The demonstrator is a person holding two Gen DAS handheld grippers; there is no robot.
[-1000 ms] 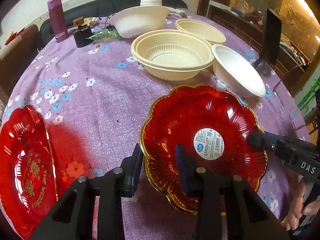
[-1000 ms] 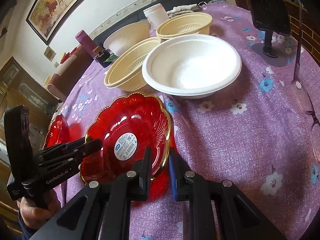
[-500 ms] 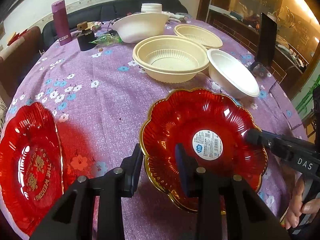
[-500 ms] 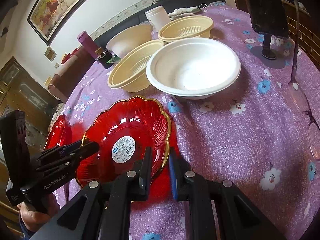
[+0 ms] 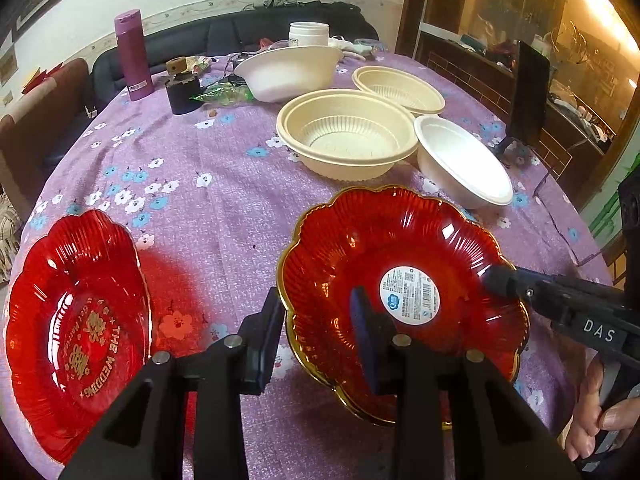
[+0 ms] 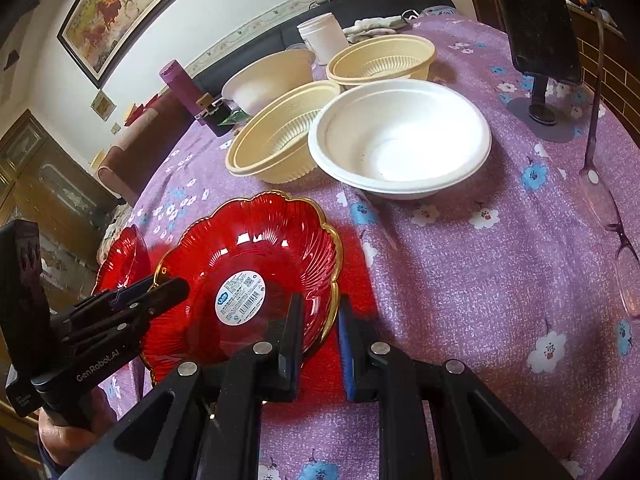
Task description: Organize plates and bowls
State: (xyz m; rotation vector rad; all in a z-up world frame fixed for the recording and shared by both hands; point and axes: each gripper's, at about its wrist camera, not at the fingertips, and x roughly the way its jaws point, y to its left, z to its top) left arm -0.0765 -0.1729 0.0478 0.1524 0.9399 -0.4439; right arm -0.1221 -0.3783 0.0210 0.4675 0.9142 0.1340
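Round table under a purple floral tablecloth [image 5: 224,208] fills both views. Red scalloped plastic plate with gold rim and white barcode sticker [image 5: 400,280] sits lower centre-right in the left wrist view, lower left-centre in the right wrist view [image 6: 256,272]. Second red plastic plate with gold "THE WEDDING" lettering [image 5: 76,328] lies at the lower left edge, well apart from the first. Upper centre: stacked cream ribbed plastic bowls [image 5: 348,140], another cream ribbed bowl [image 5: 400,88] behind, a white foam bowl [image 5: 460,160] just beside the stack on the right, a larger white bowl [image 5: 288,72] further back.

Left gripper [image 5: 316,332] is parted wide, straddling the stickered plate's near-left rim: one finger outside, one inside over the plate; not clamped. Right gripper [image 6: 318,340] straddles the opposite rim, narrower gap, rim between the fingers; can't tell whether the pads actually pinch it.

Pink bottle [image 5: 134,56] upper left; eyeglasses [image 6: 608,208] at right edge.
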